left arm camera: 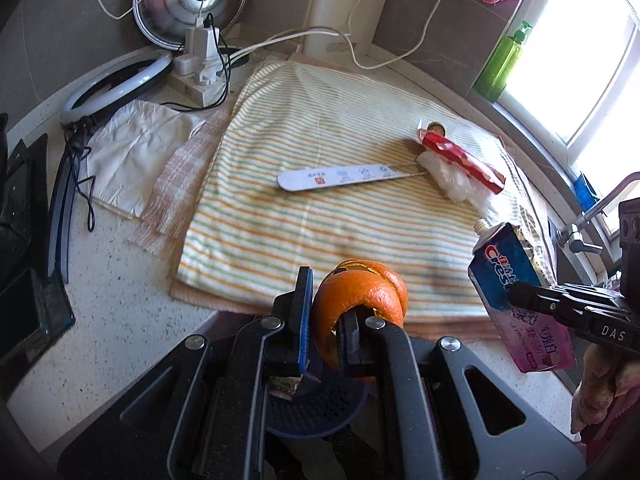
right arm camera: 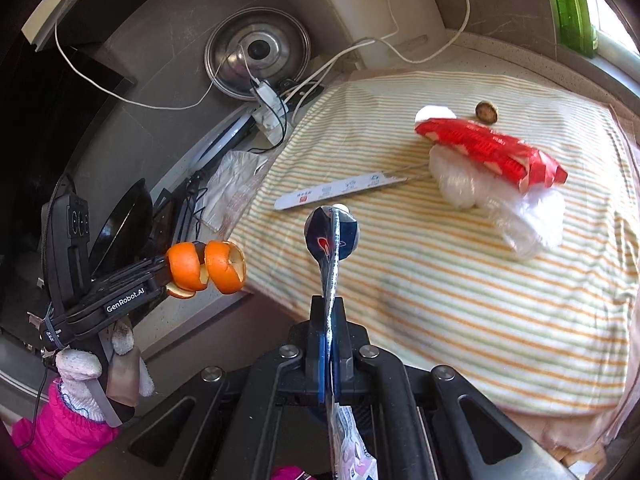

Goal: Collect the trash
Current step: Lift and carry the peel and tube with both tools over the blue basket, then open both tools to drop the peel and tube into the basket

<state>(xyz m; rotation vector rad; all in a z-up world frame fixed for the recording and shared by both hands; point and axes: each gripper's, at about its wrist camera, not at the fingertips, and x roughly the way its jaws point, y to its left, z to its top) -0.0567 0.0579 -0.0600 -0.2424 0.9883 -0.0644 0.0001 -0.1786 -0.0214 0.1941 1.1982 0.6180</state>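
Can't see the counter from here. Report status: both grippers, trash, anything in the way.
Left gripper shut on orange peel. Right gripper shut on toothpaste tube. Red wrapper, plastic wrap, chopstick sleeve on striped towel. Nothing blocking.

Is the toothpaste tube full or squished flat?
Squished flat. Edge-on from the right wrist, the tube is a thin strip pinched in the right claw; only the part near its nozzle still bulges.

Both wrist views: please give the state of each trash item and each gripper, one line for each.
left gripper: shut on orange peel
orange peel: held, off the towel
right gripper: shut on toothpaste tube
toothpaste tube: flattened, held
red wrapper: lying on striped towel
chopstick sleeve: lying flat
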